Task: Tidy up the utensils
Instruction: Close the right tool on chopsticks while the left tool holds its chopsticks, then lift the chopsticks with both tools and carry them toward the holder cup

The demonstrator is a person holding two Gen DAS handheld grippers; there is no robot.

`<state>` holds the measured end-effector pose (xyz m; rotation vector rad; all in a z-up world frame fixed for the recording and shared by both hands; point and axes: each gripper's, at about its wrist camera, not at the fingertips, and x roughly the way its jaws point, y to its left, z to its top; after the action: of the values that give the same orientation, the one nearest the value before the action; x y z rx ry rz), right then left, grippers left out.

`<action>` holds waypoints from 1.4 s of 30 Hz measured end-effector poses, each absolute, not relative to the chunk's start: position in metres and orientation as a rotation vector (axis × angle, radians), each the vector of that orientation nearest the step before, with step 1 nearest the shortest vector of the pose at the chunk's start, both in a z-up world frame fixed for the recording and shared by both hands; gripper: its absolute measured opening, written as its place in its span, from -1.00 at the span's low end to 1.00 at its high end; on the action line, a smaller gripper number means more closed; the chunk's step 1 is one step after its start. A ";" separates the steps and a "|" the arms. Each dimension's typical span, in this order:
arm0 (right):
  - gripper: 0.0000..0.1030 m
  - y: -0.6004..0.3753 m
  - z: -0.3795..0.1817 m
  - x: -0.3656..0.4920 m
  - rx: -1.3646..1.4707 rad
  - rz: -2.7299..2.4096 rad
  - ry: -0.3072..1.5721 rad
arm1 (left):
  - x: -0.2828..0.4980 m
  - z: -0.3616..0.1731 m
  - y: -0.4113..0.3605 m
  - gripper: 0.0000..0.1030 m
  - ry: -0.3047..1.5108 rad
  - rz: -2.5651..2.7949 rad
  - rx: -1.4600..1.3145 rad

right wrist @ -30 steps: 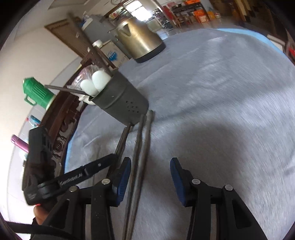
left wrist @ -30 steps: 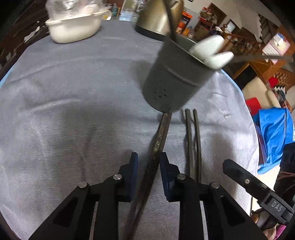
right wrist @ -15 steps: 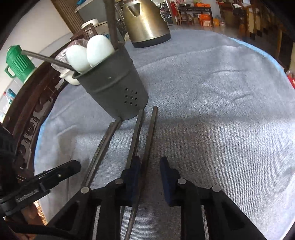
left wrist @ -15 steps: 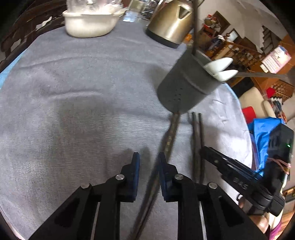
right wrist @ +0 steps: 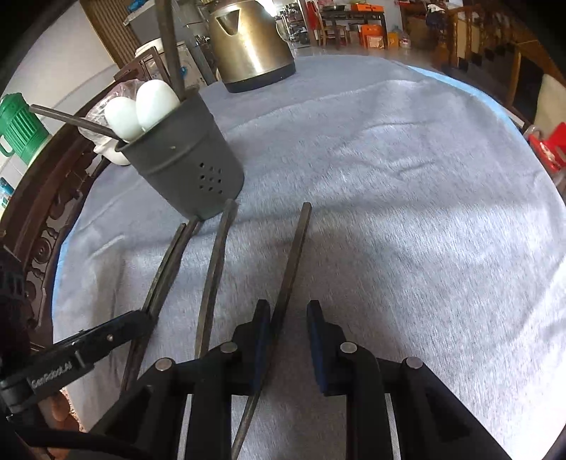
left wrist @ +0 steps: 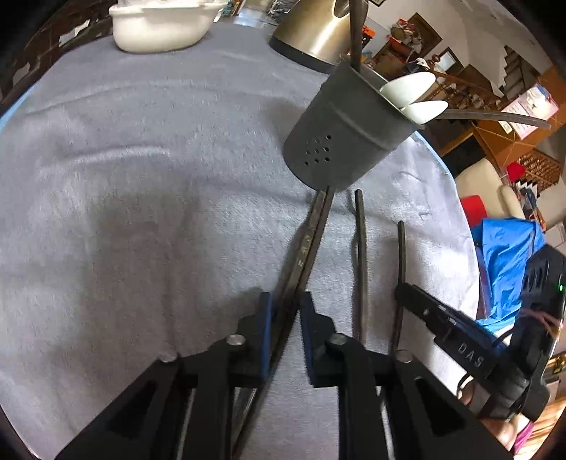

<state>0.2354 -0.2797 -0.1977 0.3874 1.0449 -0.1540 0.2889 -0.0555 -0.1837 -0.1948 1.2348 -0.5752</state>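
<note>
A grey perforated utensil holder (left wrist: 345,139) (right wrist: 187,159) stands on the grey cloth, holding white spoons (left wrist: 412,90) (right wrist: 141,106) and dark sticks. Dark chopsticks lie before it. My left gripper (left wrist: 286,304) has its jaws narrowly apart around a pair of chopsticks (left wrist: 307,244) (right wrist: 166,269) that reaches the holder's base. My right gripper (right wrist: 288,311) straddles one chopstick (right wrist: 292,262) (left wrist: 399,269), which runs along the left pad with a gap to the right pad. Another chopstick (right wrist: 212,279) (left wrist: 360,254) lies loose between the two.
A steel kettle (right wrist: 251,39) (left wrist: 315,32) stands at the back of the round table. A white dish (left wrist: 159,21) sits at the back left. A green jug (right wrist: 17,124) stands off the table. The table edge (left wrist: 456,198) runs close on the right.
Both grippers narrowed around the chopsticks. The right-hand chopstick has separated from its neighbour and shifted to the right. The left gripper came closer to the holder.
</note>
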 end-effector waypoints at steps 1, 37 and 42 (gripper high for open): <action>-0.54 -0.281 -0.198 0.233 0.394 -0.149 1.042 | 0.286 -0.185 -0.057 -0.73 1.240 -0.571 -0.211; -0.57 -0.307 -0.204 0.216 0.516 -0.061 0.995 | 0.306 -0.183 -0.109 -0.80 1.173 -0.589 -0.107; -0.57 -0.308 -0.204 0.216 0.521 -0.057 0.996 | 0.315 -0.188 -0.111 -0.78 1.177 -0.585 -0.114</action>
<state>0.2158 -0.3078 -0.2039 0.5211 0.9958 -0.0574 0.3147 -0.1114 -0.1883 -0.1144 1.1773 -0.5847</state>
